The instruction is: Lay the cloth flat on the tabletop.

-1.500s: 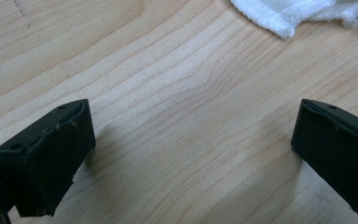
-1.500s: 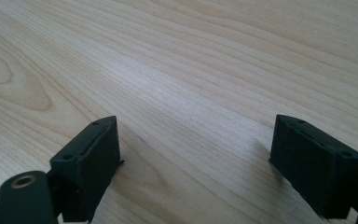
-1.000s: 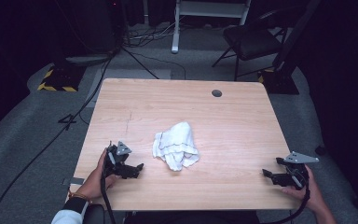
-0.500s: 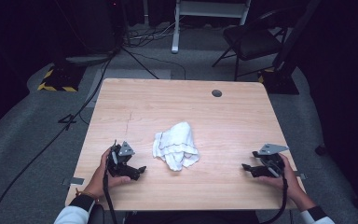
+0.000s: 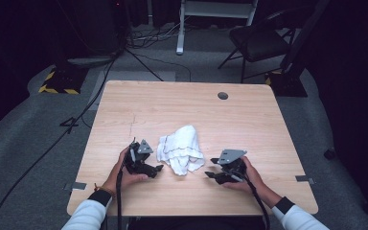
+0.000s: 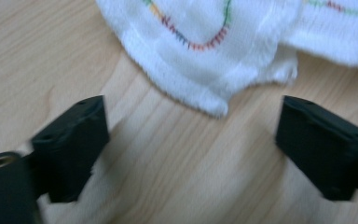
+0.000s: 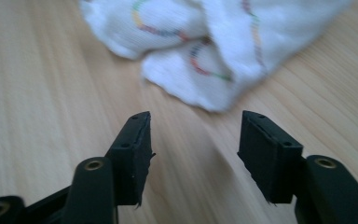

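Between the two grippers, mid-bench (image 5: 124,110): crumpled white cloth (image 5: 180,148), likely light, limp; best pinched at a hem. Left gripper (image 5: 157,168) and right gripper (image 5: 209,168): fingers apart, empty.

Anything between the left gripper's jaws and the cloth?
Nothing: in the left gripper view, bare wood separates the open left gripper from the cloth.
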`<state>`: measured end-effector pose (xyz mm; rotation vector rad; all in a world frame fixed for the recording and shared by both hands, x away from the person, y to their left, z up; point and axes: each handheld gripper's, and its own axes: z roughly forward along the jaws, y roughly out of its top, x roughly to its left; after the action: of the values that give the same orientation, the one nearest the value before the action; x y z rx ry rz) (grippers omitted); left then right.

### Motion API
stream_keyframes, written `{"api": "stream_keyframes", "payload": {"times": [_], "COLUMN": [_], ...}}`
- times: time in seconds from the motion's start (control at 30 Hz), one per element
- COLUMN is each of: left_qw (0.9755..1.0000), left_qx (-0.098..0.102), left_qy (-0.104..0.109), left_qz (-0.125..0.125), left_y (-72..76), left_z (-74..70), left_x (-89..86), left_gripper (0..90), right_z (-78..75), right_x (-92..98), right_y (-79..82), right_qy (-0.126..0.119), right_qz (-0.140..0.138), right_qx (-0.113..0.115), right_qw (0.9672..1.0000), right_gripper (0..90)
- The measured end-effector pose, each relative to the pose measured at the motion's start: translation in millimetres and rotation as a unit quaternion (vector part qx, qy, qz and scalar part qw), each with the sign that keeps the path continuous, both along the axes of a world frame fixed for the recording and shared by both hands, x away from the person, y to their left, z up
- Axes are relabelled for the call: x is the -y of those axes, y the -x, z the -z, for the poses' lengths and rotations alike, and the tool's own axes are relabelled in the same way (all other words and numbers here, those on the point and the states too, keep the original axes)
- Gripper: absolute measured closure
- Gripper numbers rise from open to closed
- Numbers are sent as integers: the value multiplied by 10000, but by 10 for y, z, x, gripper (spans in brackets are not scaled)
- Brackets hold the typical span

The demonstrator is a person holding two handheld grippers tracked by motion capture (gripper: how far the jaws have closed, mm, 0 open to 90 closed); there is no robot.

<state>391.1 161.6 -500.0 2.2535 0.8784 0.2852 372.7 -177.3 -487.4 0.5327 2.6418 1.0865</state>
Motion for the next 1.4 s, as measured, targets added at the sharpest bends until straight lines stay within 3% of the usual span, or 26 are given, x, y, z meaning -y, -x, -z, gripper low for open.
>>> {"api": "stream_keyframes", "payload": {"times": [0.03, 0.07, 0.17, 0.33, 0.37, 0.43, 0.47, 0.53, 0.67, 0.73, 0.8, 0.97, 1.1, 1.27, 1.4], "left_qw": [9999, 9999, 9996, 9990, 9984, 9979, 9979, 9975, 9961, 9956, 9950, 9947, 9941, 9921, 9904], "left_qx": [-85, -32, -121, 26, 173, 125, 125, 150, 276, 358, 388, 528, 612, 654, 665], "left_qy": [105, 102, 59, 54, -84, -81, -81, -119, -238, -238, -238, -166, -14, -22, -10], "left_qz": [54, 79, 260, 450, 540, 626, 626, 678, 809, 831, 885, 867, 891, 1073, 1208], "left_y": [-21, -24, -50, -86, -95, -125, -125, -170, -210, -212, -200, -160, -115, -44, -8], "left_z": [-12, -15, -27, -84, -95, -98, -98, -96, -113, -128, -147, -228, -331, -388, -406], "left_x": [18, 37, 101, 248, 310, 343, 343, 355, 322, 303, 290, 277, 273, 441, 583], "left_gripper": [180, 178, 183, 222, 290, 307, 362, 430, 638, 745, 788, 805, 805, 804, 808], "right_z": [6, 9, 9, 15, 35, 60, 60, 76, 61, 54, 39, -45, -219, -310, -242], "right_x": [-91, -154, -305, -439, -477, -514, -514, -509, -432, -359, -273, -73, 214, 428, 497], "right_y": [11, 15, 20, 10, -4, -27, -27, -50, -72, -76, -87, -110, -112, -73, -88], "right_qy": [21, -5, -77, -109, -77, 4, 4, 50, 189, 258, 319, 334, 149, 39, 55], "right_qz": [-112, -170, -285, -391, -395, -329, -329, -221, -114, -55, 16, 176, 298, 390, 541], "right_qx": [-10, 7, 42, 123, 110, 130, 130, 131, 196, 236, 240, 283, 364, 482, 406], "right_qw": [9999, 9999, 9996, 9991, 9991, 9994, 9994, 9997, 9996, 9994, 9992, 9989, 9988, 9981, 9977], "right_gripper": [455, 461, 471, 510, 541, 594, 594, 688, 836, 861, 874, 879, 884, 880, 666]}}
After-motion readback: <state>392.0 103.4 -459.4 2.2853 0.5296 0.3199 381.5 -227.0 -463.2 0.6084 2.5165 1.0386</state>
